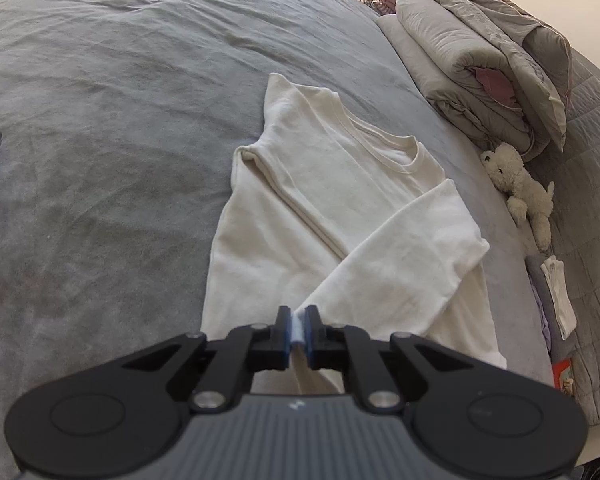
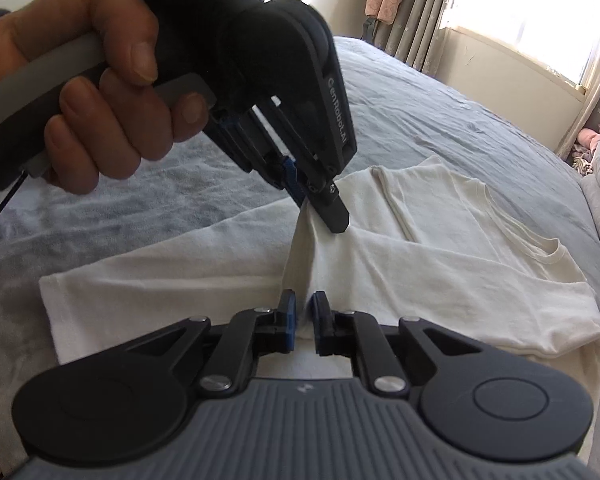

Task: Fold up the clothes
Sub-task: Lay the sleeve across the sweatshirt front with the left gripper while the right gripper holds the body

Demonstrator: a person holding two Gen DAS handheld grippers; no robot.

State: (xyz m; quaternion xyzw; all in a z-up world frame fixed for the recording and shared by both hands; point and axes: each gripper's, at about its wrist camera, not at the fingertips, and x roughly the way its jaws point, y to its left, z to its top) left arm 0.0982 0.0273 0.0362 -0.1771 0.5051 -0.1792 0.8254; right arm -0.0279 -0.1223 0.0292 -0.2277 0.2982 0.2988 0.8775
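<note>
Pinched between the nearly closed pads of my left gripper [image 1: 298,330] is a sleeve cuff of the white shirt [image 1: 340,200], whose body runs toward 12 o'clock on the bed [image 1: 100,100], while my right gripper [image 2: 305,320] stands slightly parted over cloth.

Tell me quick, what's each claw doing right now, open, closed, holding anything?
Left claw: closed, pinching the cuff of the white shirt.
Right claw: narrowly open over the shirt, gripping nothing that can be seen.

Grey bed [image 1: 100,100] with cream shirt [image 1: 340,208], folded duvet [image 1: 472,80], plush toy [image 1: 516,184]
</note>
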